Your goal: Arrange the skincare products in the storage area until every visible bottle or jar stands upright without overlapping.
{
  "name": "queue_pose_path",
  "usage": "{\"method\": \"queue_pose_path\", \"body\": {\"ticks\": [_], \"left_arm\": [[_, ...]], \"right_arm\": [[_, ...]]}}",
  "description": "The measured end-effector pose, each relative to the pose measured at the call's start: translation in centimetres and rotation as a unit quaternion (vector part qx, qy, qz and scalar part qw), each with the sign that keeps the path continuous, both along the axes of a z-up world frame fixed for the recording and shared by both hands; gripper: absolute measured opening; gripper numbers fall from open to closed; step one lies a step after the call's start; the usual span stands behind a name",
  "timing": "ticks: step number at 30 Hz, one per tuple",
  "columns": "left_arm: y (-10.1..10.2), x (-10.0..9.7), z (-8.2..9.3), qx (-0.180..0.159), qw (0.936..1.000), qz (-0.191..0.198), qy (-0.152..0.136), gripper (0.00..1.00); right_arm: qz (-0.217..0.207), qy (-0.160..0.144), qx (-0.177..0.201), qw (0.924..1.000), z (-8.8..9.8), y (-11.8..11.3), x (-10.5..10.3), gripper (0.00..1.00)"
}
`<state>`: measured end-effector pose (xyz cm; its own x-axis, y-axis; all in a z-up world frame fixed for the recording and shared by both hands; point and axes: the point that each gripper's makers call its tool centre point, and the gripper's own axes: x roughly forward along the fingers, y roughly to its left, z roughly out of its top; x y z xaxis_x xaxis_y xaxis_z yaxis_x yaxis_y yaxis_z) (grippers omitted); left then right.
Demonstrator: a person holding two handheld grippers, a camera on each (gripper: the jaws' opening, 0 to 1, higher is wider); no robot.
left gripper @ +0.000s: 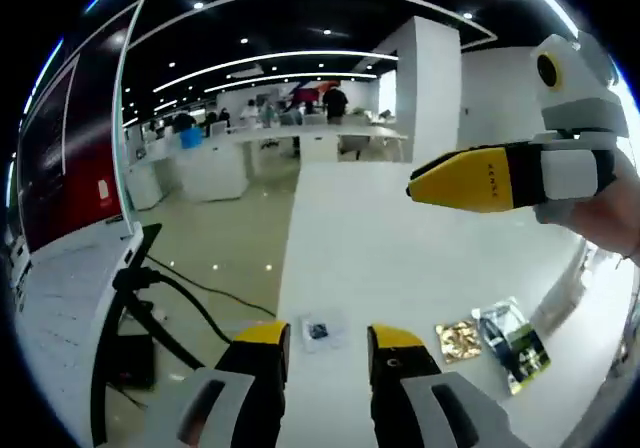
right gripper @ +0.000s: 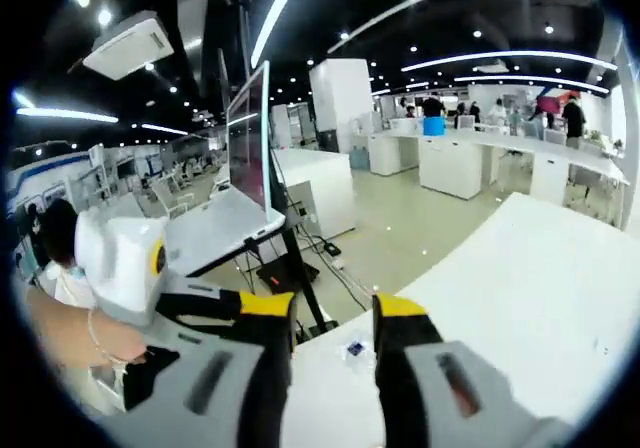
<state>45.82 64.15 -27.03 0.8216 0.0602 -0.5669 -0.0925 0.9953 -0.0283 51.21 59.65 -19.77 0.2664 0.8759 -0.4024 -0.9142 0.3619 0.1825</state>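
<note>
Both grippers hovering over the long white table (left gripper: 400, 258), holding nothing. Left gripper (left gripper: 328, 343) jaws sitting parted, small white sachet (left gripper: 318, 330) lying between tips. Right gripper (right gripper: 334, 313) jaws parted too. Gold foil packet (left gripper: 458, 339) and dark green packet (left gripper: 515, 343) lying flat right of the sachet.

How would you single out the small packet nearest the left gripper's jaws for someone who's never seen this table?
Start at the long white table in the left gripper view. Just beyond the left gripper, between its yellow-tipped jaws, lies a small white packet with a dark blue mark in its middle. Its neighbours to the right differ: a shiny gold sachet, and next to that a dark sachet with green print.
</note>
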Motion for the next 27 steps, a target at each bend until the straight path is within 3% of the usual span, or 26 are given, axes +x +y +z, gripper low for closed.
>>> {"method": "queue_pose_path", "body": {"ticks": [2, 5, 9, 12, 15, 19, 23, 27], "left_arm": [[0.6, 0.7, -1.9, 0.010, 0.9997, -0.003, 0.022, 0.32], [0.5, 1.5, -4.6, -0.015, 0.9980, -0.012, 0.060, 0.32], [1.0, 2.8, -7.4, -0.005, 0.9966, -0.024, 0.079, 0.32], [1.6, 3.4, -8.8, -0.004, 0.9955, -0.029, 0.090, 0.31], [1.9, 4.2, -9.6, -0.037, 0.9953, -0.023, 0.087, 0.31], [2.1, 5.0, -10.5, -0.079, 0.9930, -0.018, 0.086, 0.30], [2.5, 5.8, -11.1, -0.055, 0.9942, -0.032, 0.086, 0.29], [1.6, 6.1, -11.5, -0.070, 0.9916, -0.047, 0.099, 0.28]], "right_arm": [[-0.002, 0.008, -0.021, 0.9997, -2.9, 0.7, 0.8, 0.31], [0.006, 0.006, -0.065, 0.9978, -6.5, 0.9, 0.9, 0.31], [0.012, 0.025, -0.098, 0.9948, -11.2, 1.5, 1.0, 0.31], [0.009, 0.040, -0.108, 0.9933, -13.0, 1.5, 1.2, 0.31], [0.010, 0.046, -0.133, 0.9900, -16.3, 1.3, 1.6, 0.30], [0.010, 0.054, -0.143, 0.9882, -18.0, 1.4, 2.2, 0.29], [0.003, 0.062, -0.136, 0.9888, -18.4, 1.5, 2.8, 0.29], [0.007, 0.062, -0.134, 0.9891, -18.9, 1.4, 3.0, 0.28]]}}
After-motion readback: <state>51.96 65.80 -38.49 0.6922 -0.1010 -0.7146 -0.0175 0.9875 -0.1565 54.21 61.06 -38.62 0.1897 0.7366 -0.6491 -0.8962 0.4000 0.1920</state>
